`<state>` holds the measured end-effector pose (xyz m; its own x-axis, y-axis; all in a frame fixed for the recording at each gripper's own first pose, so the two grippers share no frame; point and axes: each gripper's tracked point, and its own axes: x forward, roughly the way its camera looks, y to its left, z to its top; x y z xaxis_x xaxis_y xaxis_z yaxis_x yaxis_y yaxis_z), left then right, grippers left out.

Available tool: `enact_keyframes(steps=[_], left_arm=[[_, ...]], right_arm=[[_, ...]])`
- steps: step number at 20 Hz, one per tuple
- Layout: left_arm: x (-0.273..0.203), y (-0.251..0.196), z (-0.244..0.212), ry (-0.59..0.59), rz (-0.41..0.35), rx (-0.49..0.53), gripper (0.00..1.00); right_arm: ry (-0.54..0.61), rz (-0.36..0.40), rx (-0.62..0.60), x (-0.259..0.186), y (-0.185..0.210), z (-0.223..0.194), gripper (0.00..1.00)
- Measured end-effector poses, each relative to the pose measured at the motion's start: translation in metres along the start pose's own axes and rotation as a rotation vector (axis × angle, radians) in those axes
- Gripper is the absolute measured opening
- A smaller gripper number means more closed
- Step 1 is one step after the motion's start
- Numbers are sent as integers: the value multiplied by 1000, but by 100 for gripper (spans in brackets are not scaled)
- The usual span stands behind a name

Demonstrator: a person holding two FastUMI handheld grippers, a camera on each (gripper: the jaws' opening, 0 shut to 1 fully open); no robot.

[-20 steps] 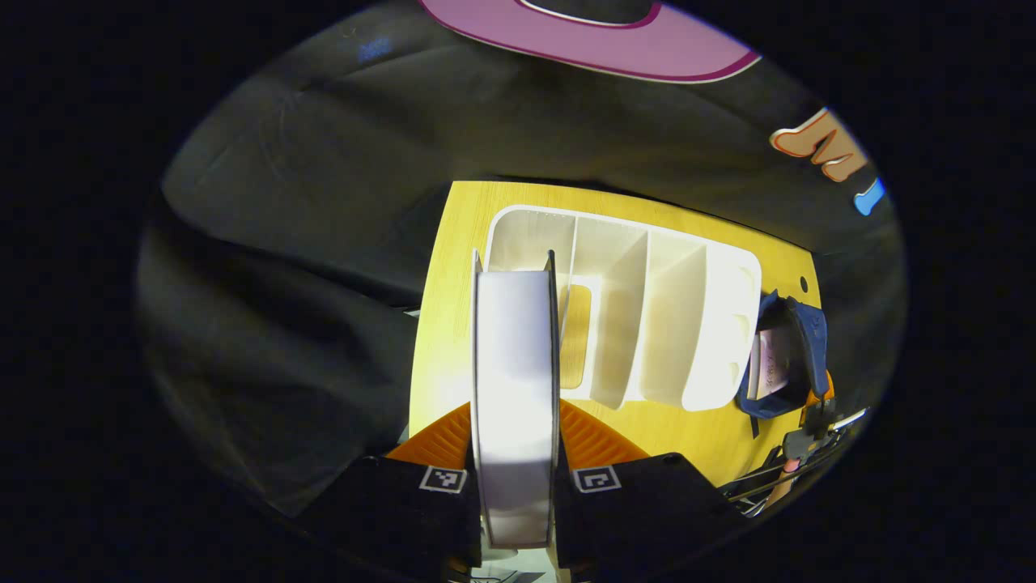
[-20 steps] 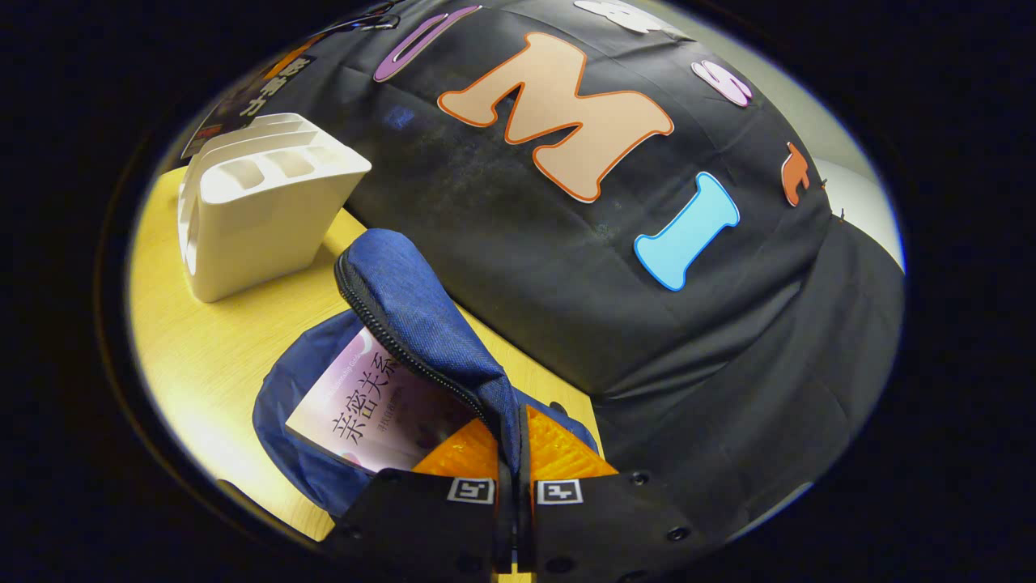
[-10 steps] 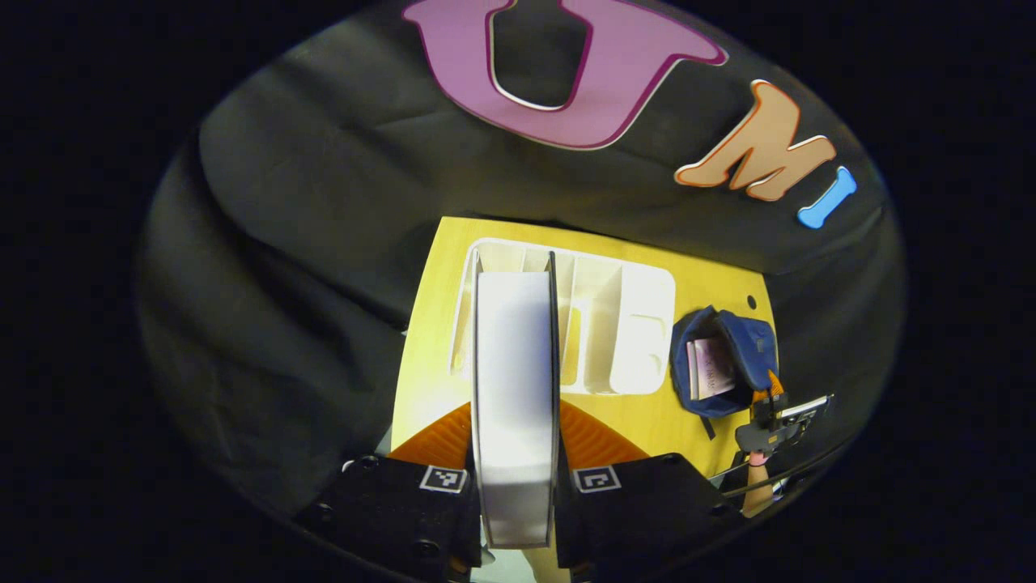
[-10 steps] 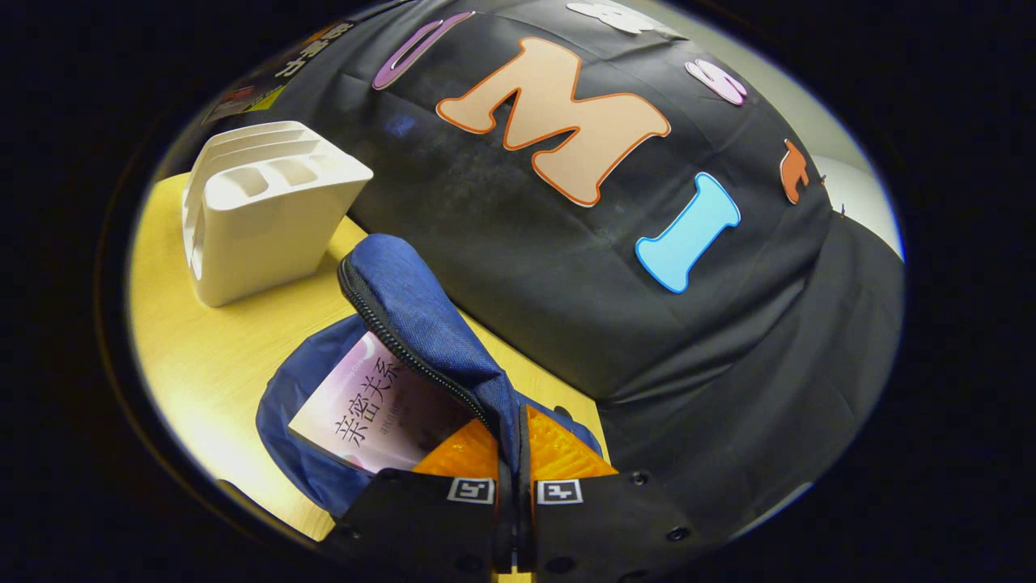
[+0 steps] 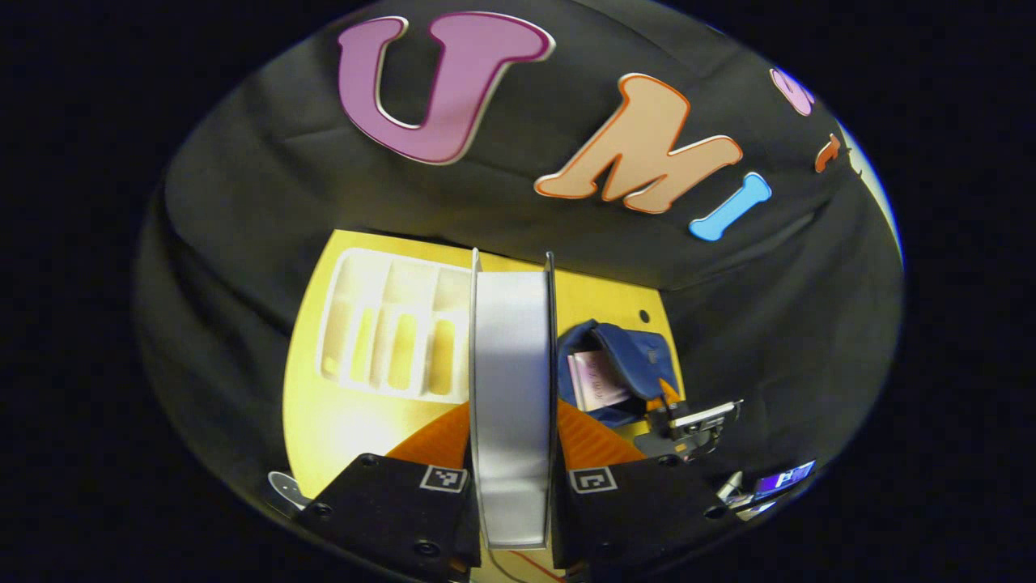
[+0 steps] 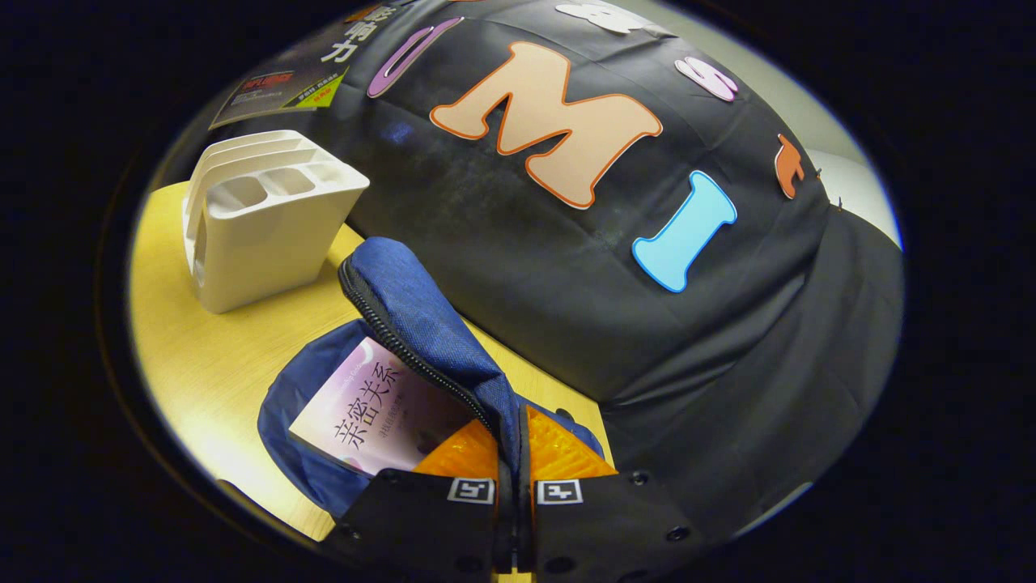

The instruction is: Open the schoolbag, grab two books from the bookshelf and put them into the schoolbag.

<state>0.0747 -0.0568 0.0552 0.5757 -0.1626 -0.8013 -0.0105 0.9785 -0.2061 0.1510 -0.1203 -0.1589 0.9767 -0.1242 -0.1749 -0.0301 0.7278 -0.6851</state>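
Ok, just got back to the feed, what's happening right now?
The left tool is clamped on a thick book, page edges facing the camera, held in the air above the yellow table. The right tool pinches the zippered flap of the blue schoolbag, holding it open. One book with a pale purple cover already sits inside. The white bookshelf stands beside the bag, its slots looking empty.

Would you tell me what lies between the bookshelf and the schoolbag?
Only bare tabletop, seen in the right gripper view, separates the bookshelf from the schoolbag.
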Motion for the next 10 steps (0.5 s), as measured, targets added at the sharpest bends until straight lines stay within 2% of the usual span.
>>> enact_keyframes(steps=[5,10], left_arm=[[56,-49,-26,34,-154,-32,31],[134,-75,-58,60,-232,-111,31]], right_arm=[[-1,-2,61,0,-8,-1,5],[0,-4,116,0,-13,-1,3]])
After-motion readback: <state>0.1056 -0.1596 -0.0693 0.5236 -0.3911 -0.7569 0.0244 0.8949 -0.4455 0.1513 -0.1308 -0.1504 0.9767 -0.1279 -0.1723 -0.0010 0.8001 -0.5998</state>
